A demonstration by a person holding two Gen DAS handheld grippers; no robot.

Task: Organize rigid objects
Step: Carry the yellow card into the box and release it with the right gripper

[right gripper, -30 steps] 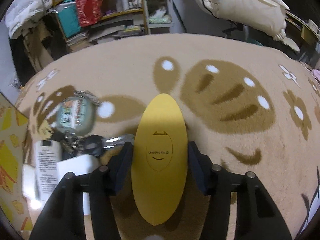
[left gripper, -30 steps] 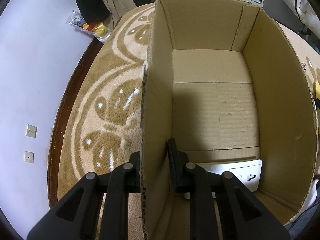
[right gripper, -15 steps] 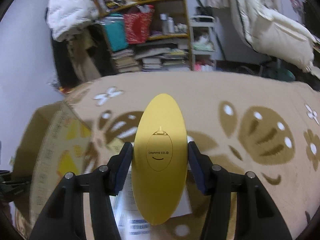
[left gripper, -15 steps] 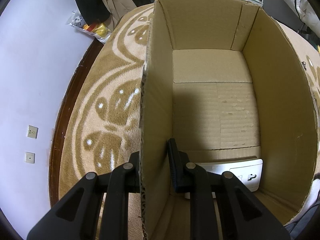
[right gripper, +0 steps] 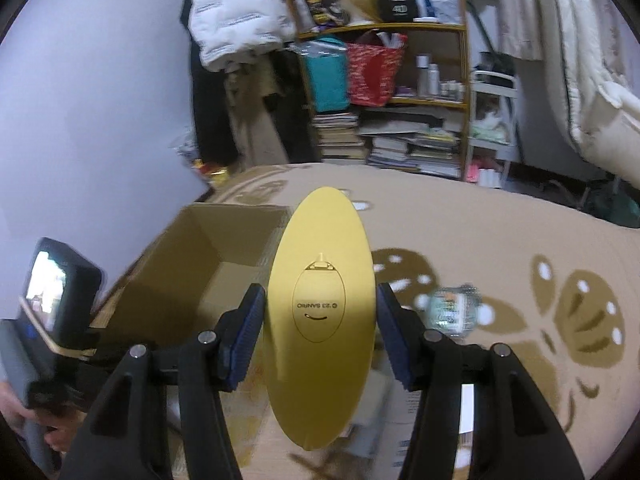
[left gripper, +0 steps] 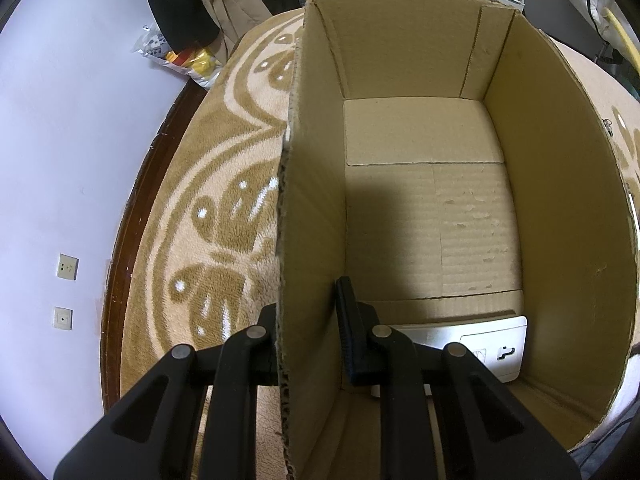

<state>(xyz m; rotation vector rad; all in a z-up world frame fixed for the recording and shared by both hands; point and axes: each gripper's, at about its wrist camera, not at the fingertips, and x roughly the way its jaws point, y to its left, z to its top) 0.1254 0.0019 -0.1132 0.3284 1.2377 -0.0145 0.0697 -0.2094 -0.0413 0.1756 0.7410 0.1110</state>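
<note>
My left gripper [left gripper: 310, 320] is shut on the left wall of an open cardboard box [left gripper: 312, 208], one finger outside and one finger [left gripper: 348, 332] inside. A flat silver and white device [left gripper: 476, 340] lies on the box floor at the near end. My right gripper [right gripper: 320, 332] is shut on a yellow oval object [right gripper: 320, 312] and holds it in the air above the carpet. The box [right gripper: 192, 280] lies below and to its left in the right wrist view, with the left hand-held gripper unit [right gripper: 52, 312] beside it.
A brown patterned carpet [left gripper: 224, 208] lies under the box, next to a white wall [left gripper: 72, 120]. White packages [right gripper: 400, 408] and a small greenish item [right gripper: 452, 308] lie on the carpet under the right gripper. Cluttered shelves and book stacks [right gripper: 384, 120] stand behind.
My right gripper has lifted the yellow oval object and swung left, so the box has come into its view. My left gripper has stayed shut on the box wall.
</note>
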